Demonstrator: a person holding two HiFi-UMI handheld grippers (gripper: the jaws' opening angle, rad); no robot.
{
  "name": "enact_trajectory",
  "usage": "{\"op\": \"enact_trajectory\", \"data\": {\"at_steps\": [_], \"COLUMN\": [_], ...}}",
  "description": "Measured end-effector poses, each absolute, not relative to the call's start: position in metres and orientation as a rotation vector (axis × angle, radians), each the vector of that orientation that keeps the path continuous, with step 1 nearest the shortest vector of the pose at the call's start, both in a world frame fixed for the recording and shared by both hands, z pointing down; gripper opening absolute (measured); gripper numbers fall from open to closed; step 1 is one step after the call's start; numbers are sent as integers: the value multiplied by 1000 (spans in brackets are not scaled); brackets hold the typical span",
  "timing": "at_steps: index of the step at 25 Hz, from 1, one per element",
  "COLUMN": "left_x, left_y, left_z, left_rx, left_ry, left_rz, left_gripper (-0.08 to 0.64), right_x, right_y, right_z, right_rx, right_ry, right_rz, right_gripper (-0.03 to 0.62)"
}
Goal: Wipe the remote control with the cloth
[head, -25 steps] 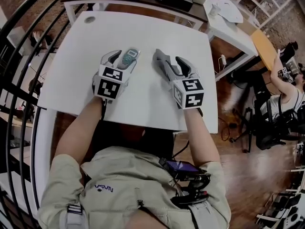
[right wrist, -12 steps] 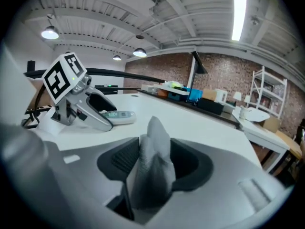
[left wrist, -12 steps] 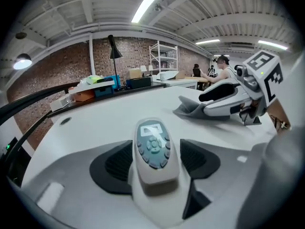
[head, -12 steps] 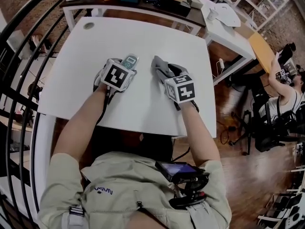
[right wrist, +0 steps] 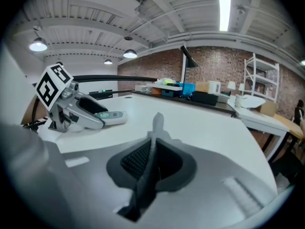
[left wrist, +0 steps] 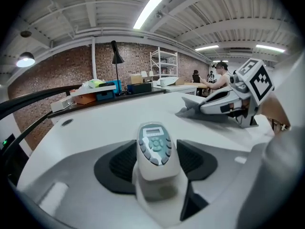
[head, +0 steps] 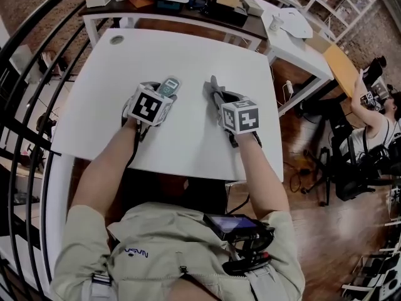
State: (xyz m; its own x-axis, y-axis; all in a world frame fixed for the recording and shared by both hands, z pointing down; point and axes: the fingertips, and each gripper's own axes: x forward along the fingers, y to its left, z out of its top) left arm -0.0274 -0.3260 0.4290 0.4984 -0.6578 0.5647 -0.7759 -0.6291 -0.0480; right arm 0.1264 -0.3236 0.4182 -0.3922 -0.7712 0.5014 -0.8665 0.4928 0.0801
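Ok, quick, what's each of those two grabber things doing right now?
Left gripper: jaws just closed in, shut on the remote control.
Right gripper: jaws just closed, shut on the cloth.

Ceiling strip lights (left wrist: 148, 11) are lighting scene brightly; white table (head: 188, 55) is glaring mildly, shadows falling soft; fisheye is bending edges, corners darkening, foreground blurring.

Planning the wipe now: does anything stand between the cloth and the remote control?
Nothing visible does. Only bare white table shows in the gap between the cloth and the remote control.
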Motion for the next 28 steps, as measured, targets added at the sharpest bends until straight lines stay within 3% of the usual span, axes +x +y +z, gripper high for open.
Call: {"op": "enact_trajectory", "data": {"at_steps": [8,18,28], "left_x": [-21,-7,8], "left_y": [-296,-235,-195], "left_z": [398,348,308], "left_rx": [2729,2978,3207], "left_ry": [-1347,-1463,-1618], "left_rz": [701,606,552], "left_gripper": [275,273,273], "right_x": [123,85,36], "right_y": [-308,-245,-200], "right_z": [374,245,243], "right_rx": [1425,1406,1191], "right_ry": [-2388,-2626,-2664], "right_rz": [124,-386,-485], "right_gripper": [21,20,20]}}
